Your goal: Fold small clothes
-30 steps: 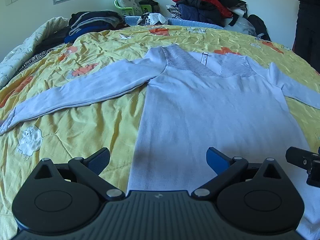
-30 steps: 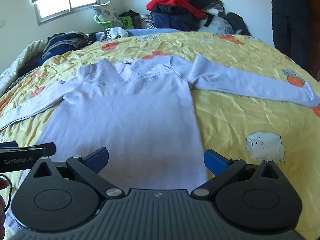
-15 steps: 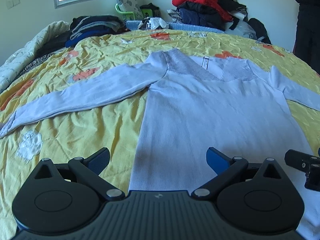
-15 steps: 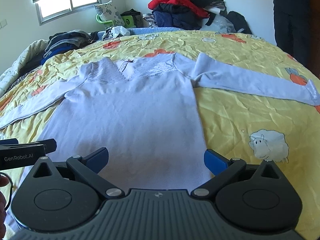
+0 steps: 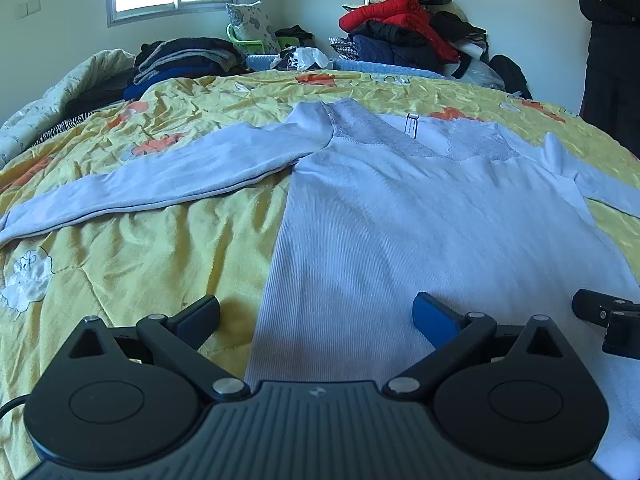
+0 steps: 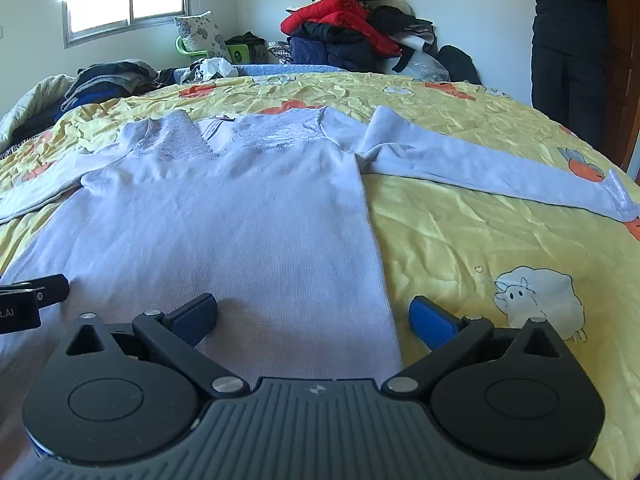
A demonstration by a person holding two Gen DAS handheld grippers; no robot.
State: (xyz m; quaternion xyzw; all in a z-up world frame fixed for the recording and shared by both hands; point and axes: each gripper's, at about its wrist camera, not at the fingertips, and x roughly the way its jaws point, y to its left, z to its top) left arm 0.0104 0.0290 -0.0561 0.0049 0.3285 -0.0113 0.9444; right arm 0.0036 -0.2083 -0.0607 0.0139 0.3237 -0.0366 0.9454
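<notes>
A pale lilac long-sleeved top [image 5: 420, 216] lies flat, face up, on a yellow bedspread [image 5: 132, 264], both sleeves spread out sideways. It also shows in the right wrist view [image 6: 224, 220]. My left gripper [image 5: 316, 314] is open and empty, low over the top's lower left side edge. My right gripper [image 6: 314, 314] is open and empty, low over the lower right side edge. The left sleeve [image 5: 160, 184] runs out to the left; the right sleeve [image 6: 492, 172] runs out to the right.
Piles of dark folded clothes [image 5: 184, 60] and a heap of red and dark jackets [image 5: 404, 36] sit at the far end of the bed. A person in dark clothes [image 6: 568, 40] stands at the far right. A rolled quilt [image 5: 52, 100] lies along the left edge.
Both grippers have dropped lower and a little closer to the top's hem; the jaws stay open. The top has not moved.
</notes>
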